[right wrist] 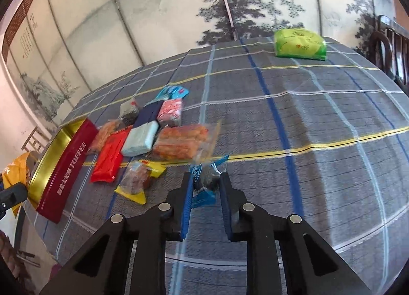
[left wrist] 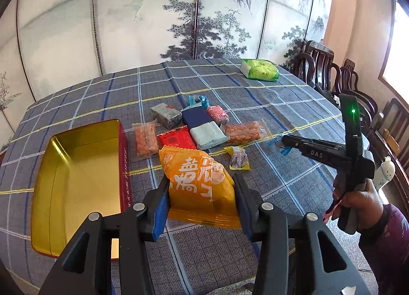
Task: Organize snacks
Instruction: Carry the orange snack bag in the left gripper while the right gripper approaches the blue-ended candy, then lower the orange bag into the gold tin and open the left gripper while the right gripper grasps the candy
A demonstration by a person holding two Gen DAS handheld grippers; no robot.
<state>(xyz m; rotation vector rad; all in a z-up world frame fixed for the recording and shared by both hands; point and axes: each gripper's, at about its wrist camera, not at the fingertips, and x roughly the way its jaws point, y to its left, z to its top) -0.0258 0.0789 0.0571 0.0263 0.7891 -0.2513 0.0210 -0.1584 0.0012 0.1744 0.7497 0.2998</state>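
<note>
- Right now your left hand-held gripper [left wrist: 202, 192] is clenched on a puffy orange snack bag with white lettering [left wrist: 198, 179], holding it above the surface [left wrist: 255, 85], just right of the open tin.
- That rectangular red tin with a gold interior [left wrist: 76, 167] sits on the grey plaid tablecloth at the left; the right wrist view shows "TOFFEE" on its red side wall [right wrist: 69, 169].
- Your right hand-held gripper [right wrist: 205, 182] is grasping a small dark sweet in a clear-and-blue wrapper [right wrist: 207, 177], pinched between its blue pads [right wrist: 188, 192]; the left wrist view shows it held off the cloth, right of the pile.
- Beyond the tin lies the loose pile, its packs touching or overlapping: a flat red foil pack [left wrist: 176, 139], a pale blue block [left wrist: 208, 133] against a navy one [left wrist: 195, 116], a clear pack of orange-red sticks [left wrist: 244, 131], another clear orange pack [left wrist: 145, 139], a grey foil block [left wrist: 166, 114] and a pink patterned pack [left wrist: 217, 113].
- A yellow-edged clear wrapper with brown pieces [left wrist: 237, 158] lies nearest you, just beside the pile.
- A green tissue pack [left wrist: 259, 69] rests well apart at the far edge.
</note>
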